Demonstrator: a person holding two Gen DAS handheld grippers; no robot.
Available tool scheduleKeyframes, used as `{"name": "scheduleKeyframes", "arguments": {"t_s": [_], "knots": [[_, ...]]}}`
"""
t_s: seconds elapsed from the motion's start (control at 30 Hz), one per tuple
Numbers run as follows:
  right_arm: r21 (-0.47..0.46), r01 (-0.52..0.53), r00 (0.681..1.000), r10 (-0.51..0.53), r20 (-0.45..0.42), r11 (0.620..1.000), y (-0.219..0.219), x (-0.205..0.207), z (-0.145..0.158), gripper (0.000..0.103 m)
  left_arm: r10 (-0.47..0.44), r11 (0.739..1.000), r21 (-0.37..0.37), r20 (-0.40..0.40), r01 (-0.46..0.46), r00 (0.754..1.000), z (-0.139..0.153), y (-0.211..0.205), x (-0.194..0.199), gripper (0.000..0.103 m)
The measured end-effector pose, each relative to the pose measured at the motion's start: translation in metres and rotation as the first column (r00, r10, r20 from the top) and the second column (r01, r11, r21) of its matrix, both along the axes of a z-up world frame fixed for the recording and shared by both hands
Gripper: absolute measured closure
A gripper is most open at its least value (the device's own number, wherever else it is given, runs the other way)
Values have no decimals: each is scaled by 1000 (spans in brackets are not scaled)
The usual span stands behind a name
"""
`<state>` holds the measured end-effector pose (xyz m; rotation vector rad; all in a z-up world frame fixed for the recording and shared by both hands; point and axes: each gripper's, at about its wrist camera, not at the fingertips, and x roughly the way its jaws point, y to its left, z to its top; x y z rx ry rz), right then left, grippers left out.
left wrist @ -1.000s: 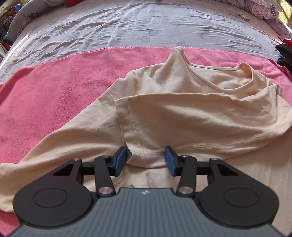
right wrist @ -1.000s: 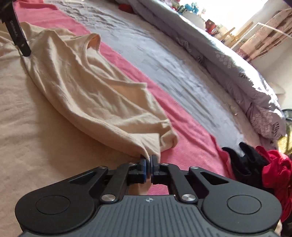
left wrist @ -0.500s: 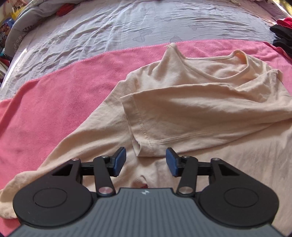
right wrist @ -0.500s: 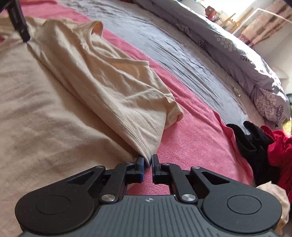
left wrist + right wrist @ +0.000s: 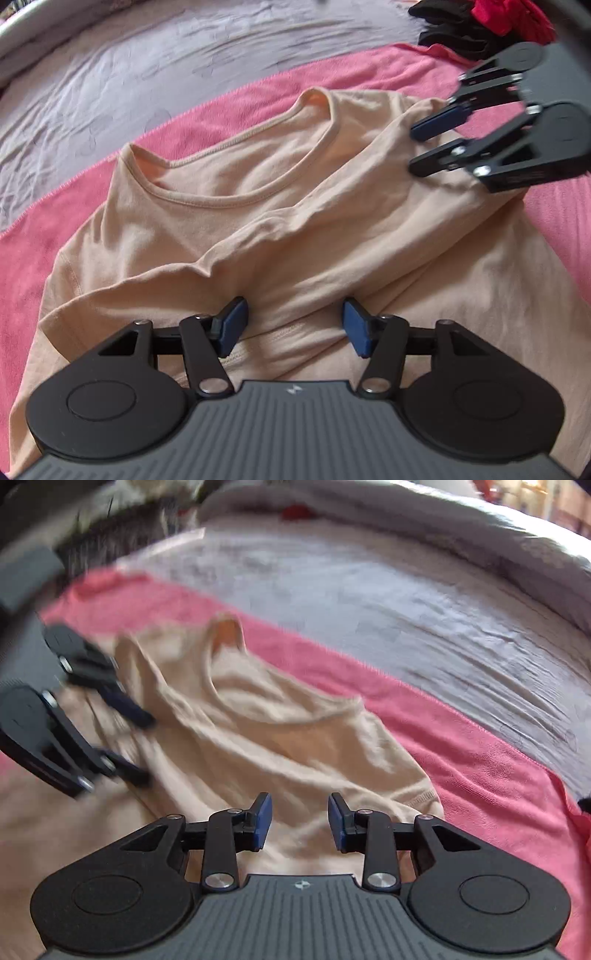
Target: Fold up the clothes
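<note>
A beige T-shirt point(image 5: 280, 206) lies on a pink towel point(image 5: 92, 206), its sleeves folded in across the body and its neckline point(image 5: 240, 195) facing away. My left gripper point(image 5: 295, 319) hovers over the folded sleeve hem with its jaws opening; cloth lies beneath the gap, but the pads do not press it. In the right wrist view, which is blurred, the left gripper point(image 5: 146, 746) sits at the shirt's point(image 5: 280, 738) left side. My right gripper point(image 5: 299, 818) stands over the shirt's right shoulder with its jaws opening and nothing pinched. From the left wrist view the right gripper point(image 5: 419, 147) shows at the upper right.
The towel point(image 5: 461, 760) lies across a grey bedsheet point(image 5: 166, 81). A heap of black clothes point(image 5: 454, 26) and red clothes point(image 5: 509, 14) sits beyond the towel's far right corner. A grey quilt point(image 5: 443, 531) runs along the far side of the bed.
The right gripper has let go of the sleeve hem and opened. The left gripper's jaws have widened. Both hands have swung over the shirt, and each gripper now shows in the other's view.
</note>
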<state>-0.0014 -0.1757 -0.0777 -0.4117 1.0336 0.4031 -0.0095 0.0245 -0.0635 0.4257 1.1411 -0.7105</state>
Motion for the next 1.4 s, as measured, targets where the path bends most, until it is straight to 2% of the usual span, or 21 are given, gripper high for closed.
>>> {"name": "scheduleKeyframes", "arguments": {"t_s": [0.03, 0.07, 0.1, 0.17, 0.23, 0.27, 0.3, 0.33, 0.4, 0.43, 0.53, 0.63, 0.7, 0.77, 0.93, 0.97, 1.03, 1.07, 1.2, 1.3, 1.4], "knots": [[3, 46, 999, -47, 17, 999, -11, 7, -5, 65, 6, 1000, -1, -7, -6, 1000, 0, 2, -2, 40], [29, 102, 994, -103, 31, 994, -24, 14, -8, 46, 13, 1000, -4, -15, -13, 1000, 0, 4, -3, 39], [61, 190, 981, -192, 24, 980, -37, 22, -11, 37, 18, 1000, -7, -20, -18, 1000, 0, 6, -4, 38], [68, 293, 954, -296, 40, 954, -47, 33, -15, 28, 24, 1000, -7, -22, -24, 999, 1, 6, -5, 38], [58, 302, 950, -305, 64, 952, -44, 37, -14, 28, 41, 999, -1, -16, -41, 999, 4, 7, -4, 38], [42, 300, 949, -303, 91, 953, -41, 36, -11, 31, 52, 999, 5, -2, -52, 999, 7, 8, -3, 38], [-2, 324, 937, -321, 137, 946, -39, 35, -8, 41, 67, 997, 22, 23, -67, 997, 10, 12, -2, 38], [-51, 355, 922, -340, 186, 934, -38, 34, -5, 49, 88, 994, 57, 50, -90, 995, 10, 17, 0, 38], [-84, 450, 882, -428, 197, 889, -51, 34, 0, 50, 146, 980, 124, 62, -153, 987, 5, 34, 8, 34], [-97, 497, 859, -472, 200, 863, -58, 34, 3, 50, 168, 978, 115, 56, -174, 984, 6, 43, 10, 31], [62, 352, 924, -357, 141, 934, -45, 16, 20, 51, 212, 973, 82, 44, -215, 976, 12, 63, 15, 35], [218, 189, 978, -204, 49, 958, -17, 1, 27, 51, 140, 989, 30, 55, -142, 989, 23, 53, 14, 33], [262, 97, 995, -97, -13, 960, 5, -7, 22, 51, 94, 990, 98, 66, -100, 993, 14, 41, 14, 32], [110, 12, 1000, -10, -24, 994, 15, -21, 3, 52, 70, 980, 179, 70, -82, 995, 1, 37, 12, 30], [17, 175, 983, -173, -65, 984, -46, -28, -7, 31, 132, 974, 185, 16, -132, 991, -2, 75, 7, 20], [-17, 214, 974, -215, -75, 977, -56, -26, -5, 31, 137, 971, 198, 14, -137, 990, -2, 82, 6, 19], [-35, 194, 978, -196, -68, 980, -59, -25, 4, 33, 145, 970, 193, 13, -145, 989, 4, 89, 2, 22], [-34, 174, 983, -175, -53, 984, -57, -25, 11, 43, 141, 973, 183, 18, -142, 990, 10, 90, 0, 26], [130, 79, 996, -75, -39, 988, -30, -19, 34, 60, 72, 996, 42, 43, -74, 996, 39, 73, -3, 26], [237, 2, 999, 10, -49, 972, 7, -9, 36, 64, -10, 999, -52, 59, 13, 998, 49, 45, 2, 26], [292, -53, 994, 77, -73, 955, 40, 1, 25, 64, -55, 997, -54, 38, 57, 998, 36, 18, 4, 26]]}}
